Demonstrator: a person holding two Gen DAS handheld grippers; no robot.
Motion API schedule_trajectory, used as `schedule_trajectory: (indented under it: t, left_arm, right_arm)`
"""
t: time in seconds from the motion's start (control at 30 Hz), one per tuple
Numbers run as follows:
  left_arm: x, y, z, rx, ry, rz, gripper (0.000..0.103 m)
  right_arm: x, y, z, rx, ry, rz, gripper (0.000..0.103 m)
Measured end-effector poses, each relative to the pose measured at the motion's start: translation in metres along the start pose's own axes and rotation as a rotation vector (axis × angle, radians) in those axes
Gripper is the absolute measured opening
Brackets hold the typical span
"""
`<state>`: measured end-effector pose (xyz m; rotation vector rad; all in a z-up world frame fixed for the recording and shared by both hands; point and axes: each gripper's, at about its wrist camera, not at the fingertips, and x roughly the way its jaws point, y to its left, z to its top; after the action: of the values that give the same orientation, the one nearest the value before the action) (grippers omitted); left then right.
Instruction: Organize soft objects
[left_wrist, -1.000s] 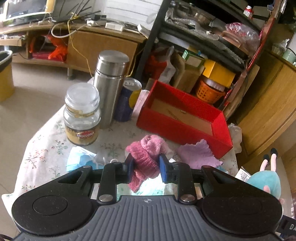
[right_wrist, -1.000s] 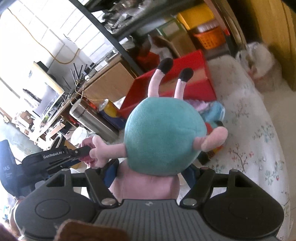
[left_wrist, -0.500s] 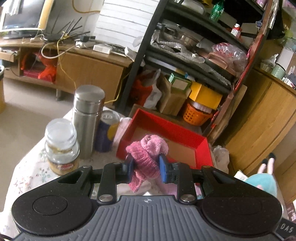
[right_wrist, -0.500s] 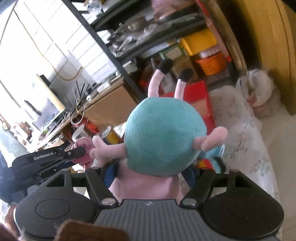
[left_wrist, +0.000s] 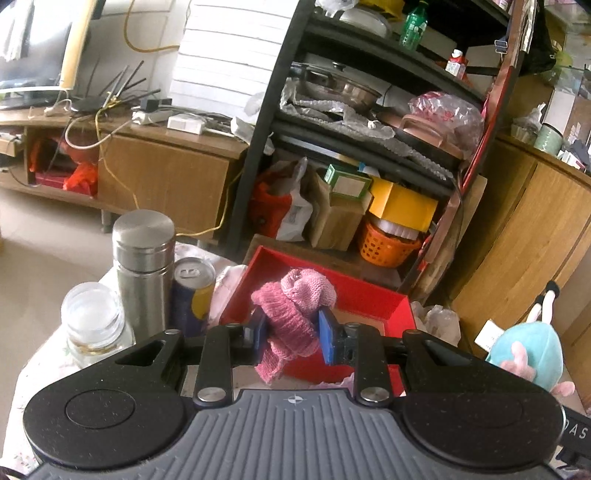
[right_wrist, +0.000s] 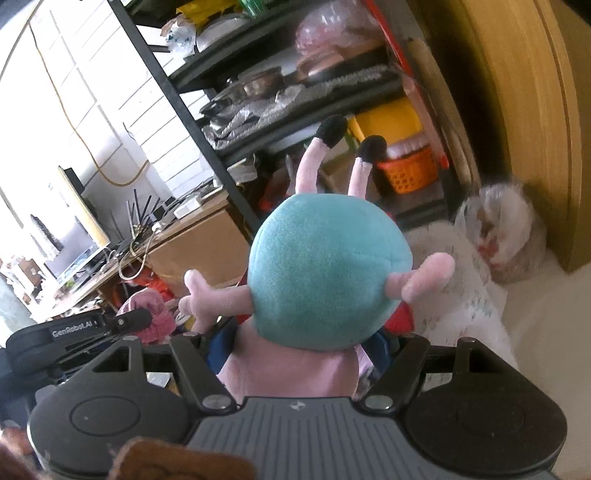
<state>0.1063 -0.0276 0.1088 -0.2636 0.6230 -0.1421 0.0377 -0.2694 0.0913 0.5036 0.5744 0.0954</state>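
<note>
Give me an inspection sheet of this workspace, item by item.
Surface: table under a floral cloth.
Job's things: pink knit piece held above the red box; teal-and-pink plush toy held upside down, legs up.
Clutter: steel flask, drink can and glass jar grouped left of the box.
Grippers: left gripper shut on the knit piece; right gripper shut on the plush.
Cables: yellow cable draped over the wooden cabinet.
Surroundings: black shelf rack crowded with pots, bags and an orange basket.
</note>
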Motion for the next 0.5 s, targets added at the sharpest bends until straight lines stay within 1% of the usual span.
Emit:
schedule_trajectory:
  t: [0.13,0.33,0.5]
  left_arm:
    - [0.009,-0.004,0.003,0.019,-0.002,0.009,0.029]
    - [0.020,-0.010,0.010,0.043,-0.016,0.023,0.030]
    - [0.027,-0.009,0.014,0.035,-0.015,0.027,0.030]
  right_arm:
    - [0.006,0.004,0.009,-0.010,-0.016,-0.002,0.045]
    - [0.018,0.013,0.018,-0.055,-0.041,-0.029,0.045]
    - [0.023,0.017,0.025,-0.079,-0.073,-0.046,0.045]
